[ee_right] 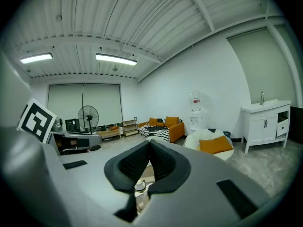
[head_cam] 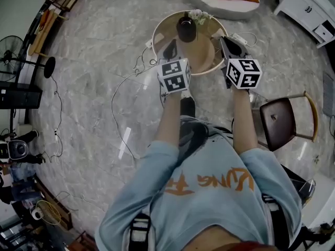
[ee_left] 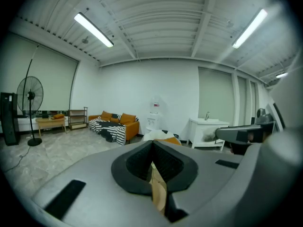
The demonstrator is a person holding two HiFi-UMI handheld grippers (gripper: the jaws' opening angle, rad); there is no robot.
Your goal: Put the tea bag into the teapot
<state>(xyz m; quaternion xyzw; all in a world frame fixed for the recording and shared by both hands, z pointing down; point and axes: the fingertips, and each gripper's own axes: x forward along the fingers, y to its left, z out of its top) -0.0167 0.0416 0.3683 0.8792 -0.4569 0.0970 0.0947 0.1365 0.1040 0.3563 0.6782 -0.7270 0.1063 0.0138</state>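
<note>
Grippers staged level at near edge of table (head_cam: 156, 38): left gripper (ee_left: 152, 146) and right gripper (ee_right: 149, 148) both closed, apparently empty, short of teapot (head_cam: 186, 27); tea bag unseen.

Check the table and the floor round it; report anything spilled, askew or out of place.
Nothing looks spilled or tipped: the teapot seems to stand upright on the table. The one untidy thing is a loose cable that loops over the floor left of the table, a likely trip risk.
</note>
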